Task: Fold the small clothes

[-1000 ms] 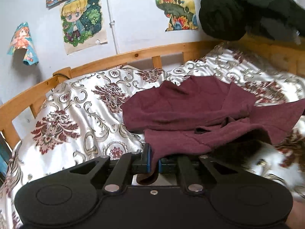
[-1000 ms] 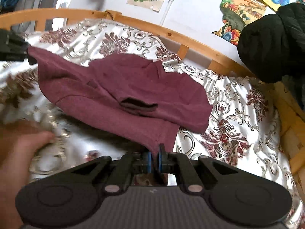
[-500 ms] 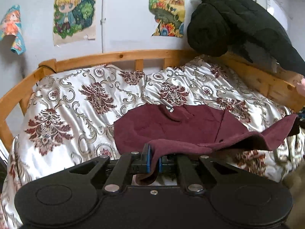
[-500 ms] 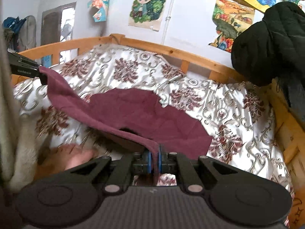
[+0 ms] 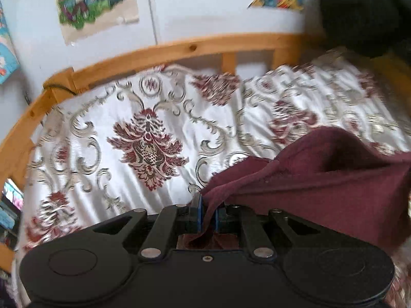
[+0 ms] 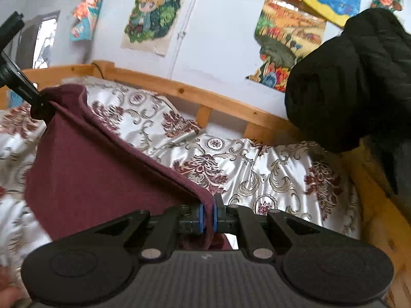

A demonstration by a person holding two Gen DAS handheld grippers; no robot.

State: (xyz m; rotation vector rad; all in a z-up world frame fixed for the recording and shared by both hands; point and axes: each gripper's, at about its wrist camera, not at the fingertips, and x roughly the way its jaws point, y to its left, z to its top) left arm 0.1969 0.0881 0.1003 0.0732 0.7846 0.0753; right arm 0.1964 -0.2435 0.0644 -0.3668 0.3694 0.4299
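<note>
Maroon garment (image 6: 97, 177) (no legible writing) between hand-held grippers

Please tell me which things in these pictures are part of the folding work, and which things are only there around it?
Job: maroon garment, left gripper and right gripper, each shut on a corner of it.

Around: patterned bedspread, wooden bed rail, black coat, wall posters.
</note>
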